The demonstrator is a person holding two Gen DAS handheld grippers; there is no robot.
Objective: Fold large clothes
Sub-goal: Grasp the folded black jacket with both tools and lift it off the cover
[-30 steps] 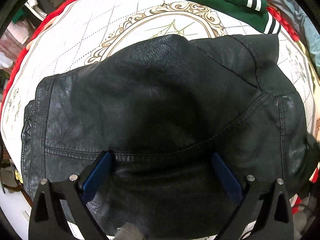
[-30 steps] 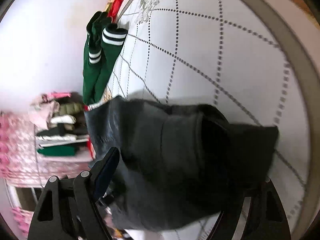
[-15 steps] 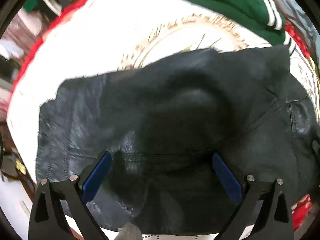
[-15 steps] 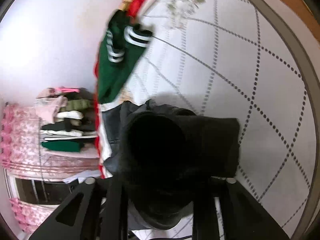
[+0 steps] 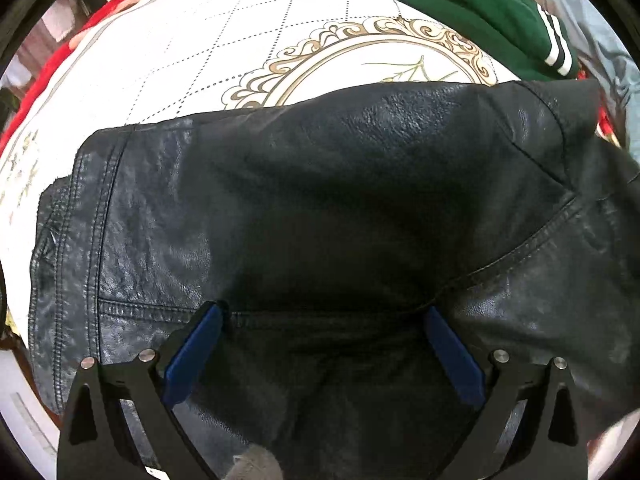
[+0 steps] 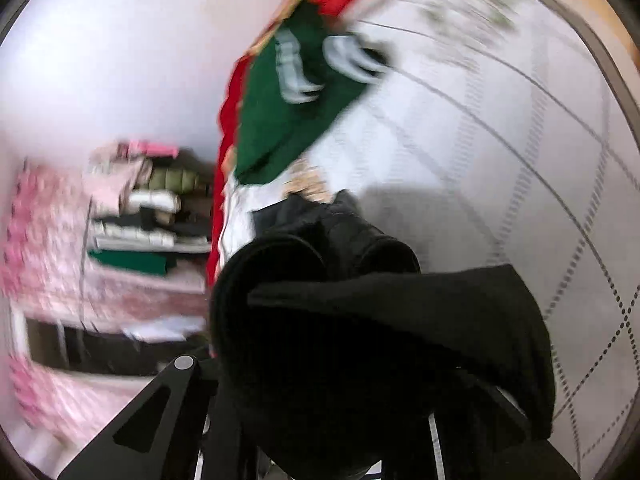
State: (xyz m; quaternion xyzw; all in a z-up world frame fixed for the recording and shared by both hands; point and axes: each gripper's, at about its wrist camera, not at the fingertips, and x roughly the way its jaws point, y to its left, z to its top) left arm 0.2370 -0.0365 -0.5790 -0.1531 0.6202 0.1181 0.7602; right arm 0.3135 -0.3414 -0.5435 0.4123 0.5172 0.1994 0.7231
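Note:
A black leather jacket lies spread on a white bedspread with a gold oval ornament. My left gripper is open, its blue-padded fingers wide apart and resting on the jacket's near part. In the right wrist view my right gripper is shut on a black fabric part of the jacket, which bunches over the fingers and hides them. That view is blurred.
A green garment with white stripes lies at the far right of the bed and shows in the right wrist view. A red bed edge and shelves of folded clothes stand beyond.
My right gripper has closed on the jacket's black fabric and lifted it, swinging the view. My left gripper stays open on the jacket, which has shifted slightly.

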